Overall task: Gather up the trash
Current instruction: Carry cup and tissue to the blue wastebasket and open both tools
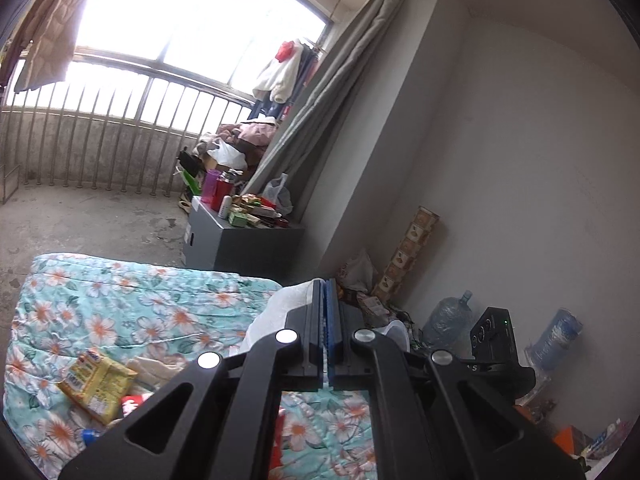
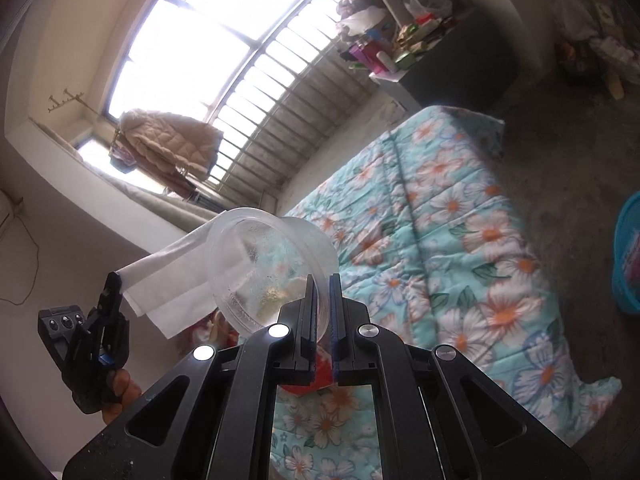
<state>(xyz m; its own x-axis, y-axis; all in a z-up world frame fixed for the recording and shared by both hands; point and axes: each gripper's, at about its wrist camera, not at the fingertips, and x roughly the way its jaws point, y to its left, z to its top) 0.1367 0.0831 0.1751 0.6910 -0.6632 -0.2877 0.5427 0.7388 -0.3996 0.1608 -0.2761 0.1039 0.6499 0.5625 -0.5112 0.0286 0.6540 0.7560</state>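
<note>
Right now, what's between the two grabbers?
In the right wrist view, a white tissue, pinched by the left gripper, stretches to the clear plastic cup clamped by the right gripper.

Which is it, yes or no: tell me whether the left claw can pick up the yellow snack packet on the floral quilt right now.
Probably not yet. The left claw is shut on a white paper tissue, so nothing else fits, though the yellow snack packet lies uncovered on the floral quilt.
</note>
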